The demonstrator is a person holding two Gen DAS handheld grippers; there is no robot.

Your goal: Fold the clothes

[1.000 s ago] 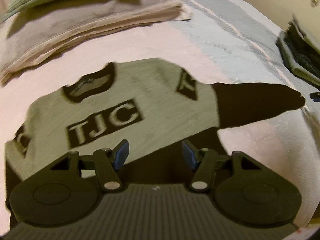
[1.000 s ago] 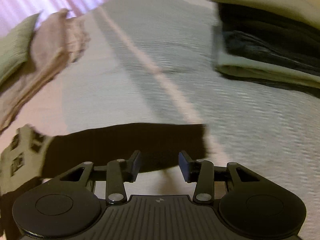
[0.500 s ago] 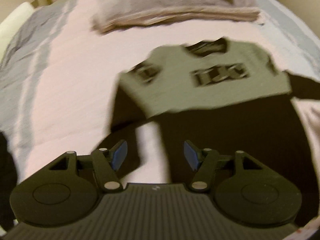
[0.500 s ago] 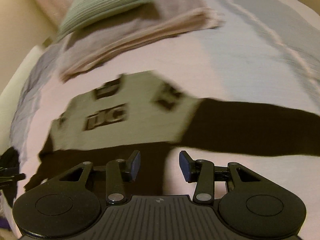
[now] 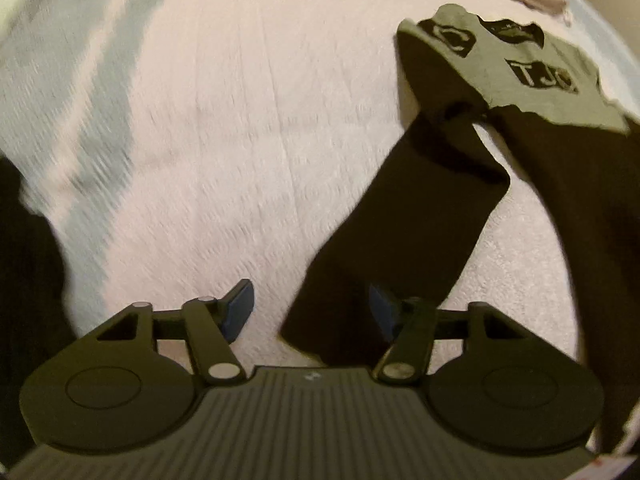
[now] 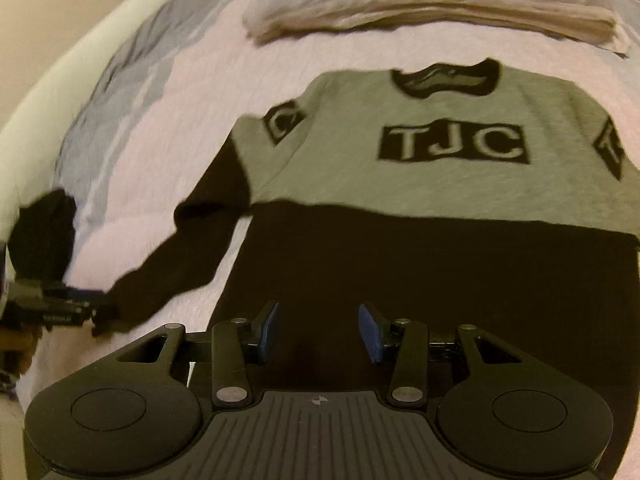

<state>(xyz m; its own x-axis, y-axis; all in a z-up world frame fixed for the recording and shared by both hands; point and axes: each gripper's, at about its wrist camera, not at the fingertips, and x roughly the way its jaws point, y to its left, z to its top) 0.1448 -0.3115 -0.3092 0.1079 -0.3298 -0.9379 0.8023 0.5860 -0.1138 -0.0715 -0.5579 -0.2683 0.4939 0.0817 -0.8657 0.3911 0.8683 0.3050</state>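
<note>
Both hands have swept across the bed since the earlier frames: left view went from over the chest print to the sleeve end, right view from bare bedspread to the sweater's lower body.

Sweater [image 6: 432, 168], grey-green top with "TJC" block, black lower half, lies flat, face up on the pink bedspread [image 5: 224, 128], collar far, hem near. Its left sleeve [image 5: 404, 240] runs as a long diagonal from the shoulder at far right down to the cuff at near centre. Cuff end sits between the left gripper [image 5: 310, 306] fingers, closer to the right-side one; pads not visibly pressing it. Left jaws have just been closing a bit, still spread, nothing pinched. Left hand is clearly the nearer one for this sleeve, gripper aimed steeply down.

Right gripper [image 6: 318, 330] hovers over the black lower body near the hem, jaws apart, holding nothing, tilted down. In that view the left gripper shows at the far-left edge by the cuff.

Folded tan stack [image 6: 432, 12] lies past the collar, well apart. Likely next: pinch cuff, fold sleeve across the body.
</note>
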